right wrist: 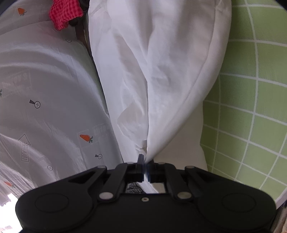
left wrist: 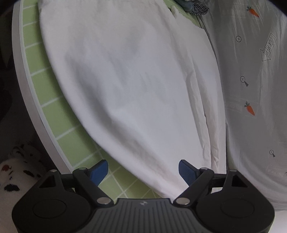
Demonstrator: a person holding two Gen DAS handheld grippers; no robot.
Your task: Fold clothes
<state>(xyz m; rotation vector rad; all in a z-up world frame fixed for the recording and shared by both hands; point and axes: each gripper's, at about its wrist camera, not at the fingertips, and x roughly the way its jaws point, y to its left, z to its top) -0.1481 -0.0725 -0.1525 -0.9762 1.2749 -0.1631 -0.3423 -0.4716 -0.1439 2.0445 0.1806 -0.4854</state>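
Note:
A plain white garment (left wrist: 125, 80) lies spread on a green checked mat (left wrist: 59, 125). My left gripper (left wrist: 143, 170) is open, its blue pads (left wrist: 99, 171) apart just above the garment's near edge and the mat, holding nothing. In the right wrist view the same white garment (right wrist: 161, 71) rises in a gathered fold from my right gripper (right wrist: 145, 164), which is shut on its edge and pulls the cloth taut. Part of the cloth hangs down behind the fingers.
A pale grey cloth with carrot and arrow prints (left wrist: 251, 89) lies beside the garment, and shows in the right wrist view (right wrist: 44, 107). A red checked cloth (right wrist: 64, 12) lies far off. A spotted white fabric (left wrist: 16, 168) is below the white table rim (left wrist: 23, 75).

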